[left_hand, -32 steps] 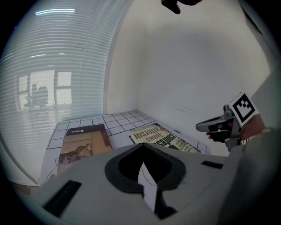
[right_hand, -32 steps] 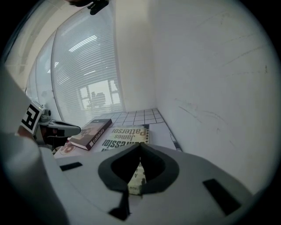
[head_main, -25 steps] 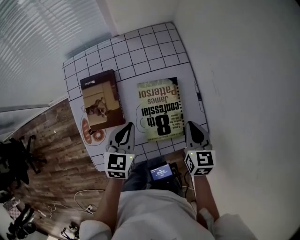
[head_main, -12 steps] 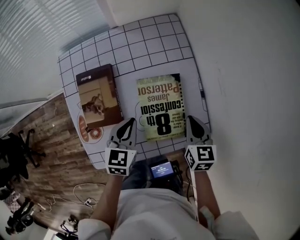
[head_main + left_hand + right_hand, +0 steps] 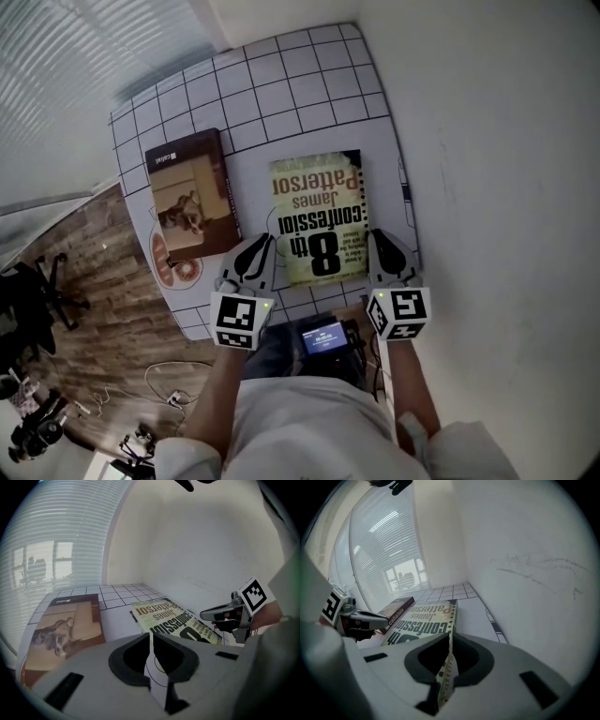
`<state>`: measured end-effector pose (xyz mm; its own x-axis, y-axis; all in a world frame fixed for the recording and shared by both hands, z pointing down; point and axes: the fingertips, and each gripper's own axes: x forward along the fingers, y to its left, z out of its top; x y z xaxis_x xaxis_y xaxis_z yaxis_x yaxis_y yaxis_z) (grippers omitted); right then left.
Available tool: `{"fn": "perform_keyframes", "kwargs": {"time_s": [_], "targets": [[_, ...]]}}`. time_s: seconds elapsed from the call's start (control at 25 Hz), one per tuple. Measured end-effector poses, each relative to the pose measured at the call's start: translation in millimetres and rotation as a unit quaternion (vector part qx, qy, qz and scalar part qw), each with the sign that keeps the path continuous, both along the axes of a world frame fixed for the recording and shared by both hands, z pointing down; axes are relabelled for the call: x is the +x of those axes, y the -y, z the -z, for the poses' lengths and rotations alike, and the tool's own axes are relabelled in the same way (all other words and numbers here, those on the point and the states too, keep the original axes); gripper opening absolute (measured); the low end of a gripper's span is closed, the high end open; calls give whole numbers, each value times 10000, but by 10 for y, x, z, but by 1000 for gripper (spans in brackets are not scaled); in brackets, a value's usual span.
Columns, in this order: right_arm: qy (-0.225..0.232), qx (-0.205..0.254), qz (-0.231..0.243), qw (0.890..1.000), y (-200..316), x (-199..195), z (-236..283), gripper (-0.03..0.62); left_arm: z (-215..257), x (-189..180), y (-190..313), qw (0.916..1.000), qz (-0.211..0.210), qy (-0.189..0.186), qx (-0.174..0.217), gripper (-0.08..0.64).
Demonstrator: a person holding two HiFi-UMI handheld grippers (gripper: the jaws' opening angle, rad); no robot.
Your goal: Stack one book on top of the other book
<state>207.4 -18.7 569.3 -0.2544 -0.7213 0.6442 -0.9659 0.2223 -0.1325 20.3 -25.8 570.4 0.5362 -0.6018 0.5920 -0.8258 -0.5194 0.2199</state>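
Observation:
Two books lie flat on the white gridded table [image 5: 281, 84]. A brown book [image 5: 190, 192] with a dog picture is at the left; a yellow-green paperback [image 5: 317, 217] with large black lettering is beside it on the right. My left gripper [image 5: 258, 246] is shut and empty beside the paperback's near left corner. My right gripper [image 5: 375, 239] is shut and empty at its near right corner. In the left gripper view, the left gripper [image 5: 151, 637] points over bare table between the brown book [image 5: 65, 625] and the paperback [image 5: 171, 618]. In the right gripper view, the right gripper [image 5: 450, 641] points along the paperback's [image 5: 424, 618] right edge.
A round red-and-white coaster [image 5: 173, 262] sits at the table's near left edge beside the brown book. A thin cable [image 5: 405, 192] runs along the table's right edge by the white wall. Wooden floor and a chair [image 5: 37, 291] lie to the left.
Both grippers have sunk a little towards the table at the paperback's near corners. The jaws stay shut and neither book has moved.

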Motion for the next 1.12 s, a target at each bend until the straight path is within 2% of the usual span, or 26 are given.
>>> {"fn": "perform_keyframes", "kwargs": {"time_s": [0.04, 0.2, 0.44, 0.76, 0.96, 1.12], "targets": [[40, -16, 17, 10000, 13, -6, -11, 20, -17, 12, 2, 10000, -1, -47, -54, 25], [221, -154, 95, 9996, 67, -45, -72, 126, -96, 90, -5, 9982, -51, -383, -463, 150], [411, -294, 98, 9987, 131, -72, -176, 223, -106, 238, 24, 9916, -57, -1044, -762, 219], [855, -337, 197, 9956, 163, -158, -203, 278, -168, 319, 53, 9855, -43, -1336, -1050, 242], [1036, -440, 227, 9934, 175, -243, -257, 291, -247, 393, 14, 9861, -249, -1166, -1158, 252], [1380, -600, 187, 9884, 169, -284, -288, 277, -302, 441, -8, 9843, -276, -1167, -1292, 250]]}}
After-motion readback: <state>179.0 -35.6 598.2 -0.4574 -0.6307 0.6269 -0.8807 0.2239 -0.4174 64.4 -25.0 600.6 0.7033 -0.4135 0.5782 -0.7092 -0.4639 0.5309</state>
